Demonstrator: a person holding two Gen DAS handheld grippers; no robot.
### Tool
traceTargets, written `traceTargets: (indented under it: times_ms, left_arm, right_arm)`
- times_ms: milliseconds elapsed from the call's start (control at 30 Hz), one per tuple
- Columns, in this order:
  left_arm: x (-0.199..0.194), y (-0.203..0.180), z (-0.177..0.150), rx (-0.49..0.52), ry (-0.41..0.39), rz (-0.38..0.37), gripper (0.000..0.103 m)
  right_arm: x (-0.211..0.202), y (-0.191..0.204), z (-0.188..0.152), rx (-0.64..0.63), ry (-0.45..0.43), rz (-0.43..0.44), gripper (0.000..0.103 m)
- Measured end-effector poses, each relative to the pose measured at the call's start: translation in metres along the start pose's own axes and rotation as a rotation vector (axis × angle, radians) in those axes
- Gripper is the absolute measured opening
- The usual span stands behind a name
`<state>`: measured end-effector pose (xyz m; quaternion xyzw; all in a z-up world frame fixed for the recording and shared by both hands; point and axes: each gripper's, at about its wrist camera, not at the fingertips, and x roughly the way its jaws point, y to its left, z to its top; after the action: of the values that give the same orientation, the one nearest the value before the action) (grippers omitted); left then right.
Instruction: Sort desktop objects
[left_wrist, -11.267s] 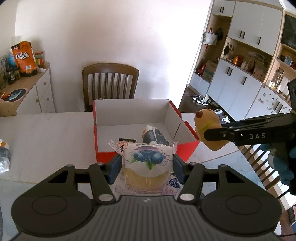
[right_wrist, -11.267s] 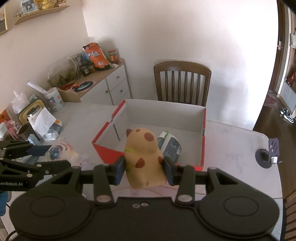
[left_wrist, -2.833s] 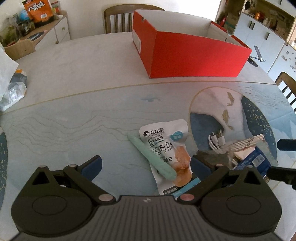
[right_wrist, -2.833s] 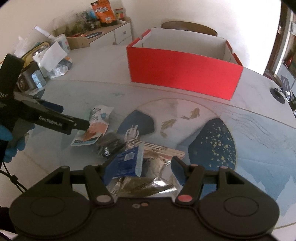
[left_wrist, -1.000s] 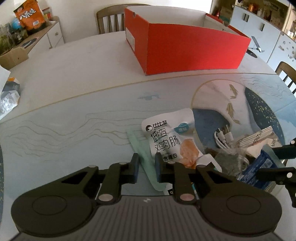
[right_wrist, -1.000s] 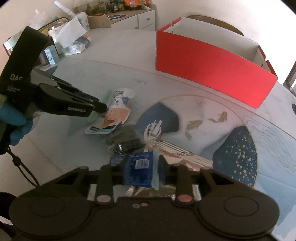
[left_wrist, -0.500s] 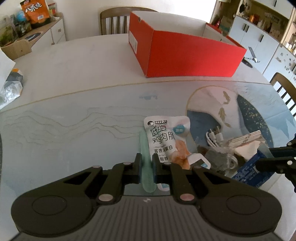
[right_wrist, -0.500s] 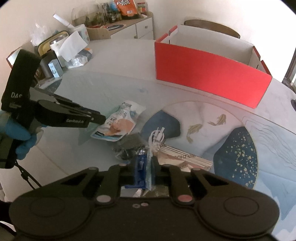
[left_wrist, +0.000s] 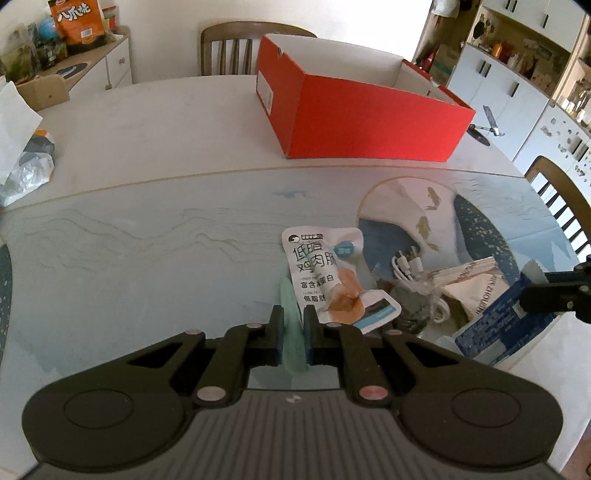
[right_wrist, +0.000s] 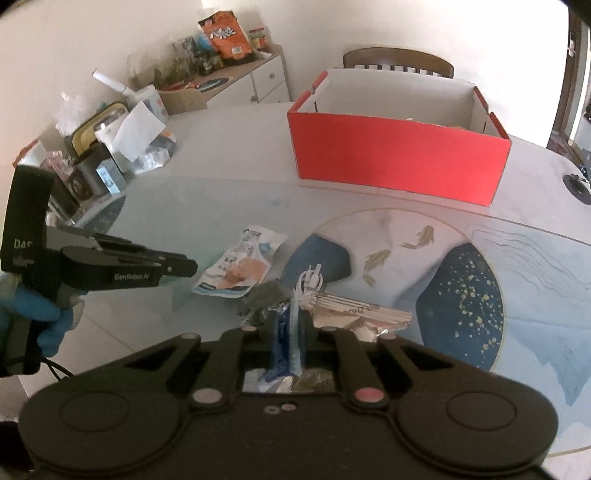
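Note:
My left gripper (left_wrist: 293, 317) is shut on a pale green flat strip (left_wrist: 291, 343), held just above the glass tabletop. Right beside it lies a white snack pouch (left_wrist: 317, 273). In the right wrist view my right gripper (right_wrist: 290, 325) has its jaws closing on a blue packet (right_wrist: 282, 347), squeezed thin between the pads and lifted off the pile. That gripper (left_wrist: 532, 299) and the packet (left_wrist: 495, 325) also show at the right edge of the left wrist view. The open red box (left_wrist: 369, 122) stands at the far side of the table.
A white cable (left_wrist: 406, 264), a dark packet (right_wrist: 264, 299) and a printed paper sleeve (right_wrist: 362, 310) lie under the right gripper. Clutter (right_wrist: 110, 155) crowds the table's left edge. A chair (left_wrist: 229, 48) stands behind the box, another chair (left_wrist: 557, 199) at the right.
Both grippers have risen a little with their things. The right jaws have squeezed the blue packet from wide to thin. The green strip has come up off the glass.

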<state>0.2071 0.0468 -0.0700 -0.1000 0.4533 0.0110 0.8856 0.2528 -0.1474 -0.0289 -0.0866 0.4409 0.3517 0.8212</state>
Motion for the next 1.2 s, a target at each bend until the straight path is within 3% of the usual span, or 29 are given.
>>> traceTargets:
  times_ms: [233, 300, 433, 700, 800, 867, 900, 1000, 1200]
  left_arm:
    - [-0.014, 0.005, -0.005, -0.051, -0.012, -0.034, 0.008]
    - [-0.019, 0.009, -0.007, -0.08, -0.015, -0.05, 0.0]
    - [-0.028, 0.018, -0.009, -0.126, -0.02, -0.063, 0.0]
    - [-0.029, 0.02, -0.019, -0.096, 0.01, -0.042, 0.001]
    - [-0.025, 0.021, -0.023, -0.09, 0.026, -0.008, 0.014]
    - [-0.022, 0.023, -0.025, -0.089, 0.029, 0.013, 0.043]
    - [-0.022, 0.024, -0.026, -0.092, 0.023, 0.023, 0.068]
    - [-0.027, 0.034, -0.028, -0.126, 0.005, 0.029, 0.07]
    - [-0.03, 0.054, -0.033, -0.136, 0.004, 0.152, 0.07]
  right_arm:
    - [-0.012, -0.003, 0.002, 0.024, -0.016, 0.005, 0.01]
    - [-0.015, -0.004, 0.003, 0.031, -0.02, 0.007, 0.01]
    - [-0.021, -0.008, 0.005, 0.044, -0.026, 0.012, 0.01]
    - [-0.024, -0.011, 0.005, 0.042, -0.027, 0.01, 0.01]
    - [-0.023, -0.012, 0.003, 0.04, -0.021, 0.009, 0.01]
    - [-0.023, -0.013, 0.002, 0.042, -0.018, 0.011, 0.01]
    - [-0.024, -0.014, 0.002, 0.043, -0.018, 0.011, 0.01]
    - [-0.024, -0.014, 0.002, 0.043, -0.016, 0.011, 0.01]
    - [-0.024, -0.018, 0.002, 0.044, -0.016, 0.009, 0.01]
